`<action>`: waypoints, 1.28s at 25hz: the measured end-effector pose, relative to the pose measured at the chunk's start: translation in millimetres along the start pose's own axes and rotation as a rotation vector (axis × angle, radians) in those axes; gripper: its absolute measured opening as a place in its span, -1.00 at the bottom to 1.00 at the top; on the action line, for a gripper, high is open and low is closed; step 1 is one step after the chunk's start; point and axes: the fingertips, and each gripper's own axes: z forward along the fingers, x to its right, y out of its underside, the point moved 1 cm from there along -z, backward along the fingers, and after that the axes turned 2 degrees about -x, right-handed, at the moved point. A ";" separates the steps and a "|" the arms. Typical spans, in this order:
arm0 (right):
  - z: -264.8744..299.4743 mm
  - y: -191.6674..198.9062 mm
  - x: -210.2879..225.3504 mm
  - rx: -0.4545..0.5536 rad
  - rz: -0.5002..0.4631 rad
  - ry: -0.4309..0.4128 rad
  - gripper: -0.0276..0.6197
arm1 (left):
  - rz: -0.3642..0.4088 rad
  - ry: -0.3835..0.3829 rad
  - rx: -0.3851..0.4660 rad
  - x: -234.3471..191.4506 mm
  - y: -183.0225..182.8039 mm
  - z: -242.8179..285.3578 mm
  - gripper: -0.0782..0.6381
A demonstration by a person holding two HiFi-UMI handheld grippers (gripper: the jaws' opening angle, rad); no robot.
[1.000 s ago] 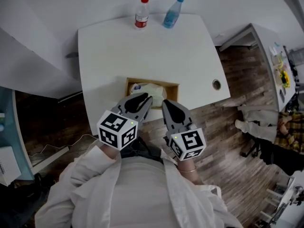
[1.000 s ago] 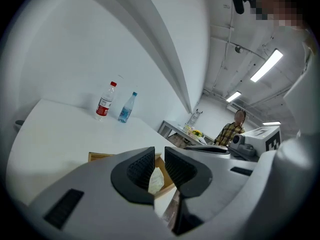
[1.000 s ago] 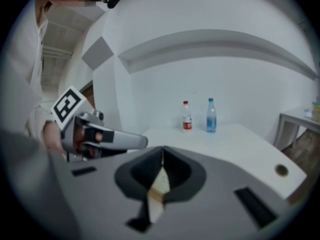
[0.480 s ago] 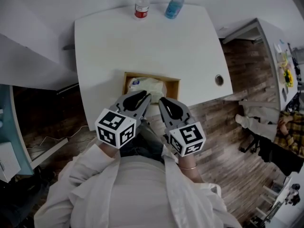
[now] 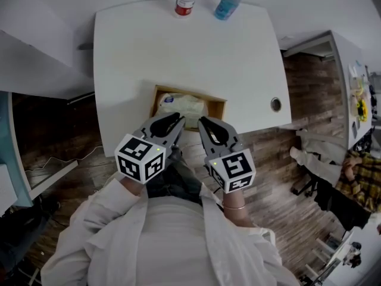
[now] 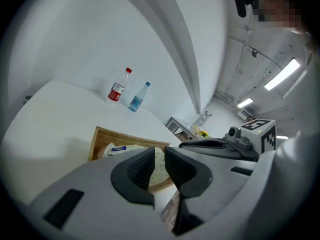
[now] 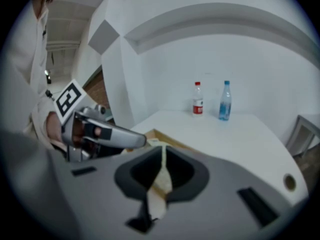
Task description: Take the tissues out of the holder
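Note:
A wooden holder (image 5: 156, 94) sits at the near edge of the white table (image 5: 178, 46), with a pale tissue pack (image 5: 181, 105) lying inside it. My left gripper (image 5: 178, 121) and right gripper (image 5: 201, 123) hover side by side at the holder's near rim, both pointing at the pack. The left gripper (image 6: 159, 156) has its jaws together with only a slit, the tissue pack (image 6: 117, 150) showing behind. The right gripper (image 7: 163, 156) is shut, the holder's rim (image 7: 167, 137) just past its tips. Neither holds anything.
A red-capped bottle (image 5: 185, 2) and a blue bottle (image 5: 230, 3) stand at the table's far edge. A round cable hole (image 5: 275, 105) lies near the right edge. Wooden floor and the person's lap lie below the grippers.
Both grippers have sunk a little and sit nearer the holder's near rim. Their jaws stay together, and the pack has not moved.

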 end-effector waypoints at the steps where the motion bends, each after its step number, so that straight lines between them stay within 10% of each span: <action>1: 0.7 -0.1 1.5 -0.004 -0.010 0.008 -0.88 | -0.005 -0.001 -0.001 -0.4 1.8 0.1 -0.56; 32: 36.3 37.5 4.0 -0.226 -0.118 -0.070 -0.44 | -0.122 -0.030 0.080 -13.2 15.8 -8.0 -0.56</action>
